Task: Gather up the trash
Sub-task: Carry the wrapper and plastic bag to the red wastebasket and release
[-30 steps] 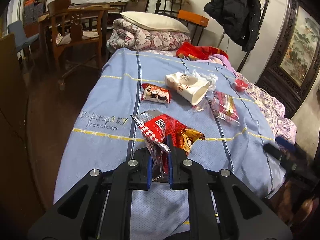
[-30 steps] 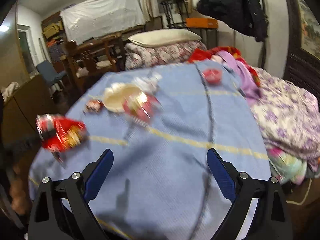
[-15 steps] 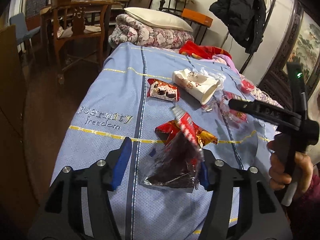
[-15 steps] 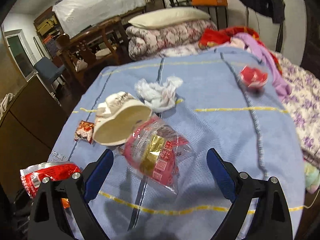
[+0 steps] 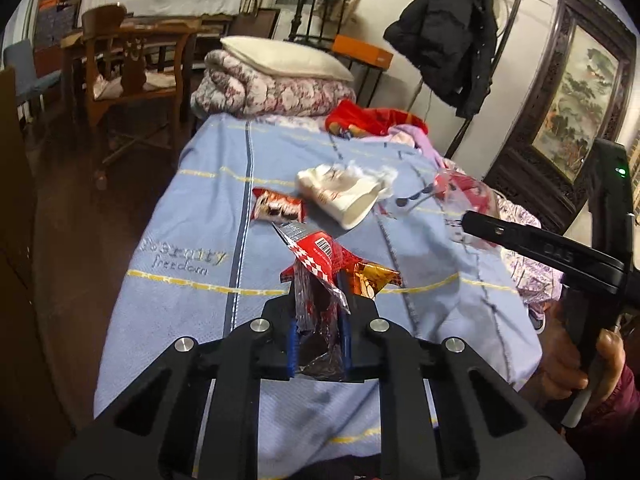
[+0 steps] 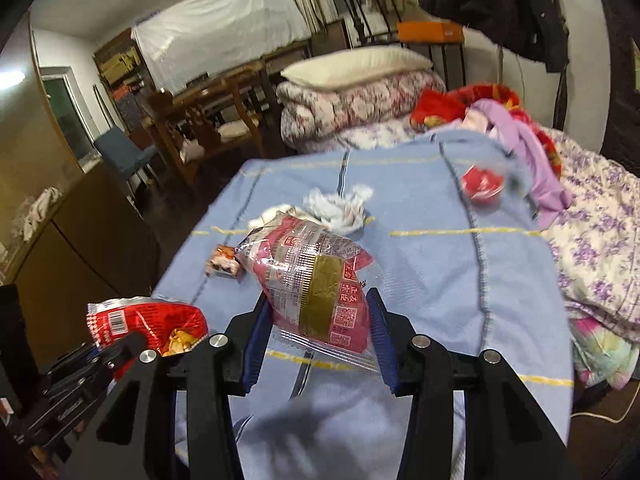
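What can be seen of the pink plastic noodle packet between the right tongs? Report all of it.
The pink crinkled plastic noodle packet is puffy and glossy, with a gold band across its middle, printed text, a code square and a clear sealed edge toward the camera. It sits tilted between the right tongs, whose blue pads have just been closing and now flank it on both sides. It looks lifted off the light blue bedspread; the left view shows it only blurred.

The left hand-held gripper (image 5: pixel 318 312), open half a second ago, is clamped again on the red snack wrapper (image 5: pixel 320 256). The right hand-held gripper (image 6: pixel 318 320) has just been closing and now grips the pink noodle packet (image 6: pixel 316 276), lifted off the bed.
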